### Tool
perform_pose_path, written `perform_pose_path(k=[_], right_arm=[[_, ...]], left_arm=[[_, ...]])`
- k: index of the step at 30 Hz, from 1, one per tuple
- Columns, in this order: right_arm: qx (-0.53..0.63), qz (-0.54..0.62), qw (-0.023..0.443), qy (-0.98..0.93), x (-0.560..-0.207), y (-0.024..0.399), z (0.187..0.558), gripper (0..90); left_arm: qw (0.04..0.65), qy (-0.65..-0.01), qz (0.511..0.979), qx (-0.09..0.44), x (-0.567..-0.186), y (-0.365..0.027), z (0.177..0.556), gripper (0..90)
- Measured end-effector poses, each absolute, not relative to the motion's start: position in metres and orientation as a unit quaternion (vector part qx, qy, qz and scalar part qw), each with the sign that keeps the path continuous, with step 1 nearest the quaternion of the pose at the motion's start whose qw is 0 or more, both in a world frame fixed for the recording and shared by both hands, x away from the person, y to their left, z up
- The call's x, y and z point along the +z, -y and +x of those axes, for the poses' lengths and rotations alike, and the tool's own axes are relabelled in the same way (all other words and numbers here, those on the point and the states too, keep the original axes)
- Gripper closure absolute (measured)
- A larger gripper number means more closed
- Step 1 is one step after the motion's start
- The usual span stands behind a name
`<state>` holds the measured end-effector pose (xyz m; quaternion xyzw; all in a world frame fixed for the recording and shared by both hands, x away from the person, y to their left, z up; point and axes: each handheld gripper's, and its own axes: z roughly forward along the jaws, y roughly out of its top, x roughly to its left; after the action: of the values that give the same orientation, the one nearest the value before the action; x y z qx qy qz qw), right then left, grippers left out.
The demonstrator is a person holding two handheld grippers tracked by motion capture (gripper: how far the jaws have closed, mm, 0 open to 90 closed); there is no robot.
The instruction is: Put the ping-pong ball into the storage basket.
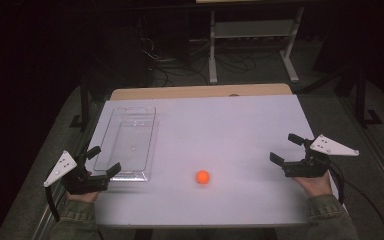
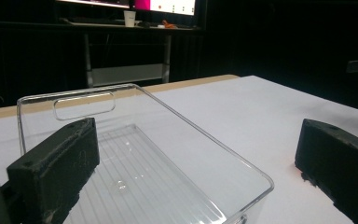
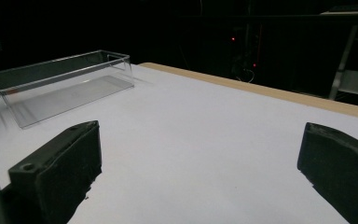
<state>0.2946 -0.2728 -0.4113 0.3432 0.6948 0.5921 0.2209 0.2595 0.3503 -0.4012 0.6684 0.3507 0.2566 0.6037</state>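
An orange ball (image 1: 202, 177) lies on the white table (image 1: 220, 125) near the front, between the two hands. A clear plastic bin (image 1: 127, 142) stands empty on the left half, its long side running away from me. My left gripper (image 1: 103, 160) rests at the bin's near end, open, its jaws wide apart with nothing between them. From the left gripper view the bin (image 2: 135, 154) sits just ahead. My right gripper (image 1: 287, 147) rests at the table's right edge, open and empty, pointing left; the bin (image 3: 60, 84) shows far off in its view.
A wooden strip (image 1: 200, 91) borders the table's far edge. Behind it stand a white metal frame (image 1: 252, 40) and loose cables on a dark floor. White tabletop stretches between the ball and the right gripper.
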Motion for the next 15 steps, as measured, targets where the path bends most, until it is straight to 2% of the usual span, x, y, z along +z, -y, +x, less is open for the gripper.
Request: perform_pose_path(k=[15], right_arm=[[0.586,0.341,0.233,-0.697,-0.4123,0.2720,0.2911,0.0]], left_arm=[[0.601,-0.338,0.680,0.250,-0.3964,-0.3416,0.2607,0.0]])
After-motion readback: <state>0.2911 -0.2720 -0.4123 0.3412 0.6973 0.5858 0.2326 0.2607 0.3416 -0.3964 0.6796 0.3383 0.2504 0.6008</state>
